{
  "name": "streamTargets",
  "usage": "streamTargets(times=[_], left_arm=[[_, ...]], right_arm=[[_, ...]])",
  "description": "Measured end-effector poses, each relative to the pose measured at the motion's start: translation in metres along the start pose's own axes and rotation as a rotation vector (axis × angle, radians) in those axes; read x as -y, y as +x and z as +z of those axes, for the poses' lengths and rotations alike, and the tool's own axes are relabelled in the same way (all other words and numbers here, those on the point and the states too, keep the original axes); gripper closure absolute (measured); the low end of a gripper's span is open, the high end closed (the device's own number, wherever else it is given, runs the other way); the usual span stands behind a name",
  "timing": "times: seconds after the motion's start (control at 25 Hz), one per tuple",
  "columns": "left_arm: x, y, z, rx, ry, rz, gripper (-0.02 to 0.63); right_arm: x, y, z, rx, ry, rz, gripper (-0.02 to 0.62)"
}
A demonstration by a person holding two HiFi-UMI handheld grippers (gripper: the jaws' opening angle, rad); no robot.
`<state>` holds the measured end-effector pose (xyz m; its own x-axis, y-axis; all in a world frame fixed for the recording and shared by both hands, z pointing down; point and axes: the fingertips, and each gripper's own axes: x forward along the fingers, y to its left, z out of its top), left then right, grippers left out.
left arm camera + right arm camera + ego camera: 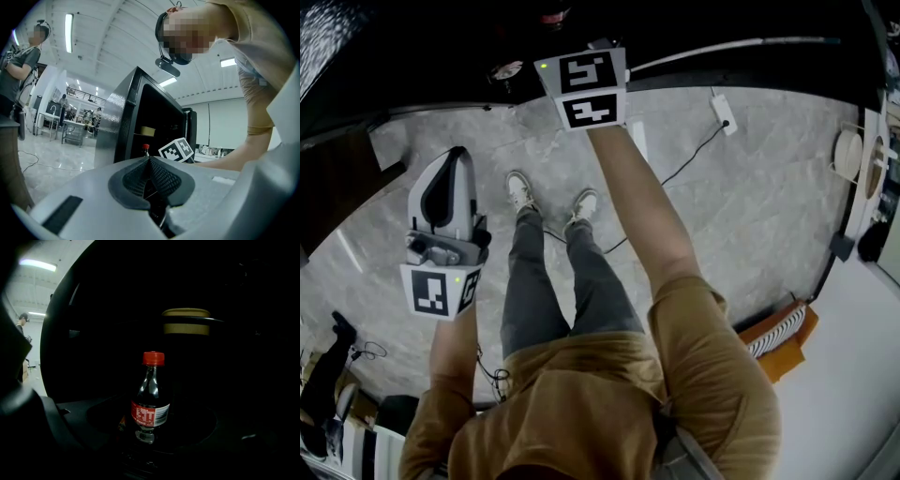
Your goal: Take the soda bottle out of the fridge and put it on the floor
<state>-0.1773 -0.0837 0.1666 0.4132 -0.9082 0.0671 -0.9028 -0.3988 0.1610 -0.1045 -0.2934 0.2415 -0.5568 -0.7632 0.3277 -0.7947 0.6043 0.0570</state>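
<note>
Right gripper (151, 455) spread wide, not clamping; soda bottle (150, 399) upright between its jaws inside fridge (126, 122). Left gripper (150, 164) closed, empty.

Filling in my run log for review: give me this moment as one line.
bottle: upright inside fridge, not gripped | right gripper: open, facing bottle | left gripper: shut, empty, outside fridge

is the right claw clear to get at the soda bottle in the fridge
Probably yes: the fridge stands open, the right claw has its jaws apart, and the soda bottle stands upright straight ahead with nothing in front of it. The tape roll sits higher, behind.
</note>
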Motion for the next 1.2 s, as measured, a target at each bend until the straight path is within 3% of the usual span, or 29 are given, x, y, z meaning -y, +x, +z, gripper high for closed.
streamTargets(times=[0.6, 1.2], left_arm=[[-0.021, -0.010, -0.016, -0.027, -0.019, -0.018, 0.604], [-0.026, -0.012, -0.019, -0.045, -0.018, -0.096, 0.604]], right_arm=[[0.000, 0.032, -0.007, -0.004, -0.017, -0.049, 0.298], [0.006, 0.010, 0.006, 0.030, 0.000, -0.091, 0.298]])
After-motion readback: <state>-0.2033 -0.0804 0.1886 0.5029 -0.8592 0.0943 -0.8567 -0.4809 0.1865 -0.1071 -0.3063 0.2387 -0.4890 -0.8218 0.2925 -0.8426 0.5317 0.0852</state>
